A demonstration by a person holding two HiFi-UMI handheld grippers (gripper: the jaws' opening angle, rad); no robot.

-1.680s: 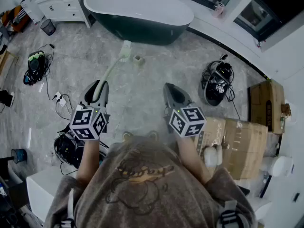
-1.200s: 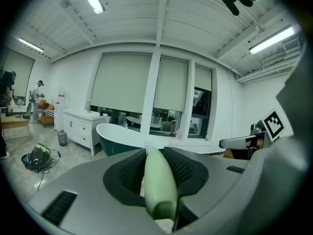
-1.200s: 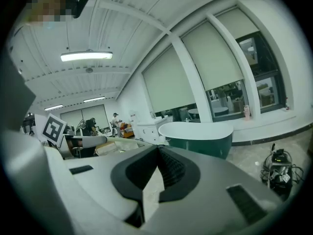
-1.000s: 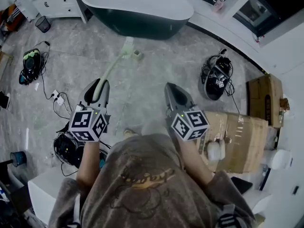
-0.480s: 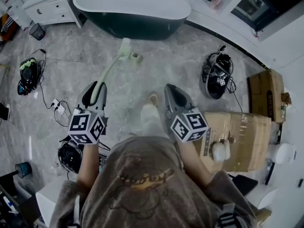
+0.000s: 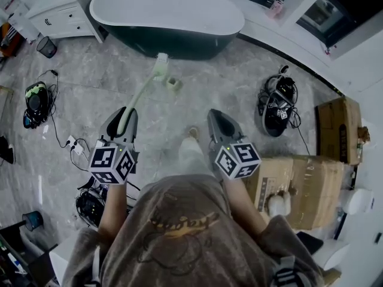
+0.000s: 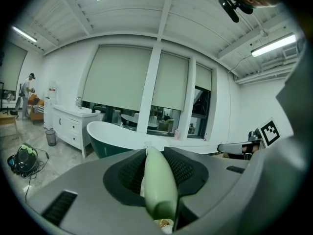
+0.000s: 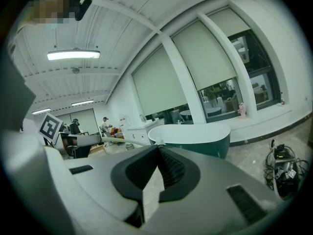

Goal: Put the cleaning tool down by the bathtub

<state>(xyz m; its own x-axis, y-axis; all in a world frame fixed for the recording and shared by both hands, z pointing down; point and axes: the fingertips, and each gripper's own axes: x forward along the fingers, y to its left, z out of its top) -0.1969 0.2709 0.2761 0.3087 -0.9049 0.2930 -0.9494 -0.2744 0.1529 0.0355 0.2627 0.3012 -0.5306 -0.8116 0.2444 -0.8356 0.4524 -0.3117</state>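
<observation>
A pale green long-handled cleaning tool [image 6: 139, 94] sticks out forward from my left gripper [image 6: 123, 119], its white brush head [image 6: 159, 64] hanging above the floor just short of the bathtub [image 6: 167, 17]. The jaws are shut on the tool's handle [image 7: 159, 185], which fills the gap between the pads of the left gripper [image 7: 155, 151]. The dark green, white-rimmed tub [image 7: 117, 138] stands ahead. My right gripper [image 6: 218, 121] is level with the left, its pads meeting at the tips of the right gripper [image 8: 157, 150], with nothing held. The tub [image 8: 195, 136] shows ahead there too.
A small pale object [image 6: 173, 84] lies on the floor near the brush head. Cable bundles with gear lie left [image 6: 35, 97] and right [image 6: 276, 109]. Cardboard boxes [image 6: 305, 178] stand at the right, a white cabinet [image 6: 63, 14] and bin [image 6: 45, 45] left of the tub. The person's foot [image 6: 192, 133] is between the grippers.
The person has stepped forward, one leg now out between the grippers. Both grippers keep their stance, and the tool stays gripped in the left one.
</observation>
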